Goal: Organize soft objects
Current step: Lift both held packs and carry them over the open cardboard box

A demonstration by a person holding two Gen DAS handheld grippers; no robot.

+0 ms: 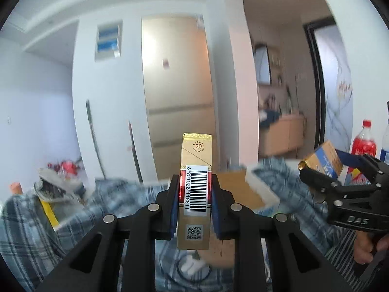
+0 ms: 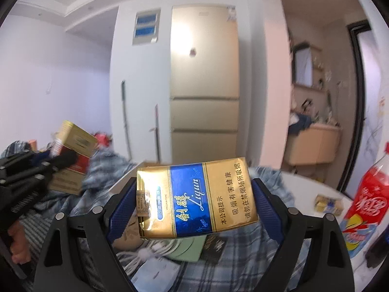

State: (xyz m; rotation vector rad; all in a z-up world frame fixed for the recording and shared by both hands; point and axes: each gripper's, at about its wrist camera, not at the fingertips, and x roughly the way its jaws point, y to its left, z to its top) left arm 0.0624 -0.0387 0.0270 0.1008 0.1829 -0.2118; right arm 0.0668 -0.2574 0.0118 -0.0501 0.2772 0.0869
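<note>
The left tool (image 1: 194, 199) is clamped tight on a gold cigarette pack (image 1: 195, 182), held upright. The right tool (image 2: 194, 202), jaws wide, grips a blue-and-gold soft pack (image 2: 194, 199) lying sideways. Both packs are lifted; placing them remains, I judge. Beneath lies a plaid cloth (image 2: 243, 255); another small pack (image 2: 328, 204) sits right, beside one red bottle (image 2: 369, 199).

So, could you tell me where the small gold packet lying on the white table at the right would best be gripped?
Probably across its two long edges, coming down from above. The small gold packet lies flat on the white table with bare surface around it, though blur hides its exact shape.
</note>
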